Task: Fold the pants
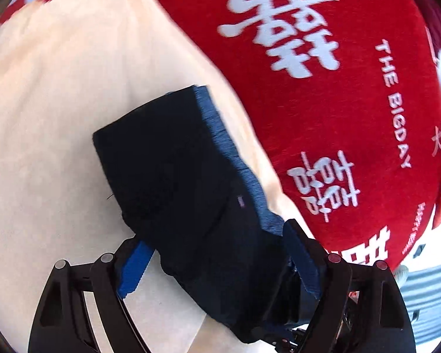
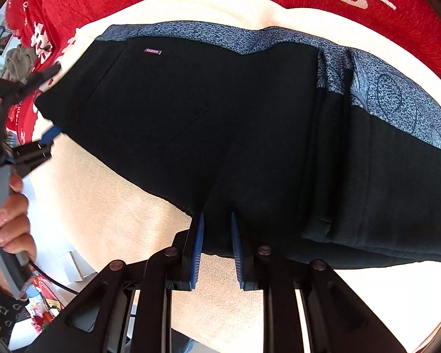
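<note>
Black pants (image 2: 191, 123) with a blue patterned waistband (image 2: 391, 97) lie folded on a cream cloth (image 2: 108, 211). My right gripper (image 2: 217, 235) is nearly shut, its blue pads pinching the near edge of the pants. In the left wrist view the pants (image 1: 173, 170) run between my left gripper's wide-open fingers (image 1: 214, 241), a blue pad (image 1: 135, 267) on either side of the fabric. The left gripper also shows at the left edge of the right wrist view (image 2: 44, 135), at the pants' corner.
A red blanket with white characters (image 1: 323, 103) lies under and around the cream cloth (image 1: 58, 103). A person's hand (image 2: 11, 214) holds the left gripper's handle. Floor clutter shows at the lower left of the right wrist view (image 2: 44, 303).
</note>
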`<control>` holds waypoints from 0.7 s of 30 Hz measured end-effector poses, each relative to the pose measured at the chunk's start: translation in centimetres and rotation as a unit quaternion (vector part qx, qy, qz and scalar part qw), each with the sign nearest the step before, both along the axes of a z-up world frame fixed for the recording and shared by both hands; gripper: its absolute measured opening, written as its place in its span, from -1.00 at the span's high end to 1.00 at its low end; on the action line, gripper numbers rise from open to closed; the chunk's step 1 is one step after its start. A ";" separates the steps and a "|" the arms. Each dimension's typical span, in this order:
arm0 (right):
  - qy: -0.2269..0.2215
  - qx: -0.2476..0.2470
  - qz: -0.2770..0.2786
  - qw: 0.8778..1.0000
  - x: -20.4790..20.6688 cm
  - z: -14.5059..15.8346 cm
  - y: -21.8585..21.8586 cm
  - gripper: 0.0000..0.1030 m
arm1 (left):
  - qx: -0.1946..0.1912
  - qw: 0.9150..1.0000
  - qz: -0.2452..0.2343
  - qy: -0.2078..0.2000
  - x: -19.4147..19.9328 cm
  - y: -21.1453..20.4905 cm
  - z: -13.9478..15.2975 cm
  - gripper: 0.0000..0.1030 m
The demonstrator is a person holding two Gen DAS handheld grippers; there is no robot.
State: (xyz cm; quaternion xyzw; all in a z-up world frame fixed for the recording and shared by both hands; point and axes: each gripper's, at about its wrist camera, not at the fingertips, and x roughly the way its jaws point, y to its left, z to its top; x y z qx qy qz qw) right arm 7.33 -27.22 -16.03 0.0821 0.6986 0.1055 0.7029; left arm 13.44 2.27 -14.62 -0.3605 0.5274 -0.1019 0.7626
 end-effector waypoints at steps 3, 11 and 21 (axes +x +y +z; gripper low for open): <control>0.000 0.000 0.002 1.000 0.0 0.1 0.0 0.59 | 0.042 0.999 -0.020 0.028 0.9 -0.7 -2.8 -0.65; -0.024 0.040 -0.009 0.999 3.6 5.1 -0.5 0.41 | 0.110 0.993 0.001 0.052 1.8 -1.2 -3.0 0.25; 0.029 0.135 0.063 0.988 16.6 10.3 7.8 -0.53 | 0.369 0.911 -0.160 -0.086 -0.2 -9.4 1.3 0.31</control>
